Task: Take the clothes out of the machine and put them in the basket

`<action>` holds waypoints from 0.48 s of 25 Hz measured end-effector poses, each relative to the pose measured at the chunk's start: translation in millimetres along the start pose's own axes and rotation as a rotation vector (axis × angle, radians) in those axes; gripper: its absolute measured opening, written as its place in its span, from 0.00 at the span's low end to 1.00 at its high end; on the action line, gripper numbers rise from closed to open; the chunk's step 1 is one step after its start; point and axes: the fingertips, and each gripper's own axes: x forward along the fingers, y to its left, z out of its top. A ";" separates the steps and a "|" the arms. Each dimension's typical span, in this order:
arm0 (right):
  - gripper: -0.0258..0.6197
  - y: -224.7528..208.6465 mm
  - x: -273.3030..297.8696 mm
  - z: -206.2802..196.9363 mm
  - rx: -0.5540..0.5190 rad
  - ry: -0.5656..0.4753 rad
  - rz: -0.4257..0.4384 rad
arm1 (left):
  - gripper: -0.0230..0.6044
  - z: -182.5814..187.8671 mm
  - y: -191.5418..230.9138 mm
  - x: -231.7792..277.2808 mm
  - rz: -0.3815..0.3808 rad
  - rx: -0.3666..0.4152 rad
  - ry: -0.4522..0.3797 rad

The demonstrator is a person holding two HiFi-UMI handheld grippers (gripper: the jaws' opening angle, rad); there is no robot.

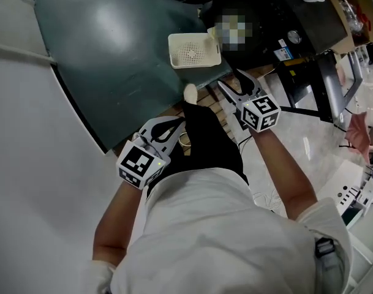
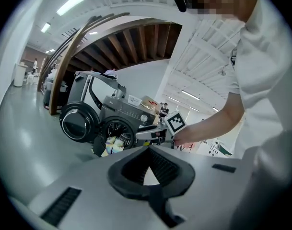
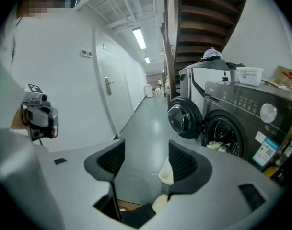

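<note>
The dark washing machine (image 3: 241, 110) stands with its round door (image 3: 184, 119) swung open, and coloured clothes (image 2: 112, 145) lie in the drum mouth. In the head view the white basket (image 1: 174, 51) sits on the floor in front of the person's feet and looks empty. My left gripper (image 1: 176, 125) is held low beside the black trousers, its pads meeting at the tips (image 2: 148, 150) with nothing in them. My right gripper (image 1: 231, 79) points toward the basket with open jaws (image 3: 146, 162) and nothing between them. Both grippers are well short of the machine.
A white wall with a door (image 3: 107, 90) runs along one side of the grey floor. Wooden stairs (image 2: 136, 42) rise behind the machine. A white container (image 3: 250, 74) and boxes sit on the machine's top. A black metal stand (image 1: 324, 84) is at the right.
</note>
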 end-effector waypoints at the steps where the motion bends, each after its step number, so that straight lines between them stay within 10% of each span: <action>1: 0.46 -13.4 7.1 -3.0 0.020 0.002 -0.026 | 0.03 1.0 3.6 6.2 -0.012 -0.003 0.006; 12: 0.61 -191.2 108.5 -58.4 0.264 0.043 -0.267 | 0.03 7.7 68.6 102.2 -0.130 -0.002 0.116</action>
